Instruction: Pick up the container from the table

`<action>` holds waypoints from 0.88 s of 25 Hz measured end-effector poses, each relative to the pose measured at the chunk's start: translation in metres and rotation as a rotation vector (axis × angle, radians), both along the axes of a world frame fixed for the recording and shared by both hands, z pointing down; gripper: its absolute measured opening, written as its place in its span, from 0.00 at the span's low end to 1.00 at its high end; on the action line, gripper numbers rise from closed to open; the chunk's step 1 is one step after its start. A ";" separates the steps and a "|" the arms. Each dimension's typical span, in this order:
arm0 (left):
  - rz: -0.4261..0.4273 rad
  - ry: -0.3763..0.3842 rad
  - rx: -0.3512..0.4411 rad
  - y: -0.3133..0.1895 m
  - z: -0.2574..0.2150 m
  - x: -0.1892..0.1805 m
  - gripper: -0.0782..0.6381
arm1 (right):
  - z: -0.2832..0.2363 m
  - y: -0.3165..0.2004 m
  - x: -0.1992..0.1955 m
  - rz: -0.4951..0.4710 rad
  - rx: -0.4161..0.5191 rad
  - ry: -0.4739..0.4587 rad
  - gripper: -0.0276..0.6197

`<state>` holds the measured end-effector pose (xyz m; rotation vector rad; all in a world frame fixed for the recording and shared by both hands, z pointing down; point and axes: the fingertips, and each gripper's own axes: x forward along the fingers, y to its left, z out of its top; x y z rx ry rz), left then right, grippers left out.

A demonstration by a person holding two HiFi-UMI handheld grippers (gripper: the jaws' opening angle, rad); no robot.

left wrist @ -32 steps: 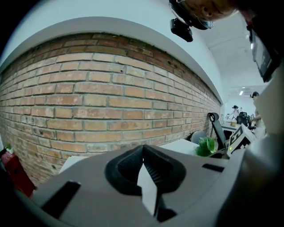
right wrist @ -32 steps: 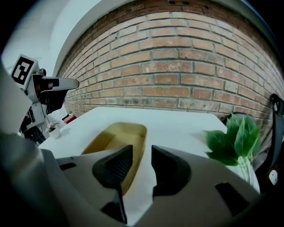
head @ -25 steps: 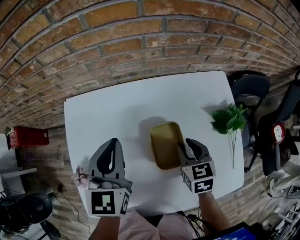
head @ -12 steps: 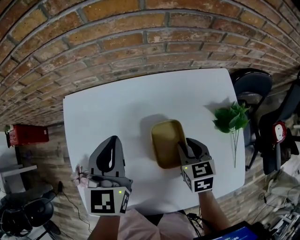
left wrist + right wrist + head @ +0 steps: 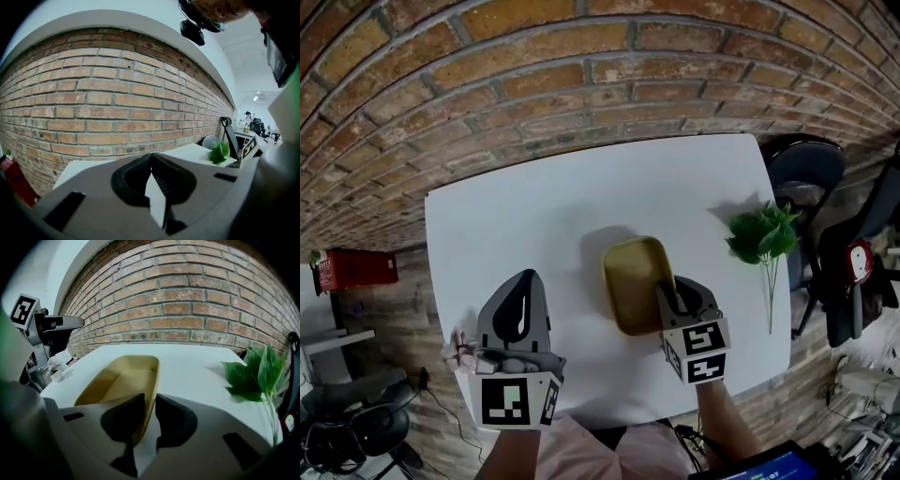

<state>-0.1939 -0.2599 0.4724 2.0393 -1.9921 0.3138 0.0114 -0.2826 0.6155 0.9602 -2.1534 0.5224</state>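
While the right wall of the container [image 5: 633,281], lower centre, is being closed on by the half-open right gripper [image 5: 670,292], firm clamping is judged needed before lifting; the left gripper [image 5: 523,284] is shut, empty.

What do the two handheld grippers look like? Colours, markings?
The left gripper and right gripper: grey shells, black-lined fingers, each with a white cube of black square markers. Right gripper's fingers are closing, yellow container wall between them.
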 end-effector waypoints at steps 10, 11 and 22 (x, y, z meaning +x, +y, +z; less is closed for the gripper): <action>0.001 -0.001 -0.001 -0.001 0.000 0.001 0.12 | 0.000 -0.001 0.000 0.001 -0.001 0.003 0.14; 0.001 -0.001 0.000 -0.001 0.000 0.001 0.12 | 0.000 -0.001 0.000 0.003 0.000 0.004 0.13; 0.003 -0.002 0.012 0.002 -0.006 0.002 0.12 | -0.004 0.001 0.002 0.018 0.014 0.014 0.06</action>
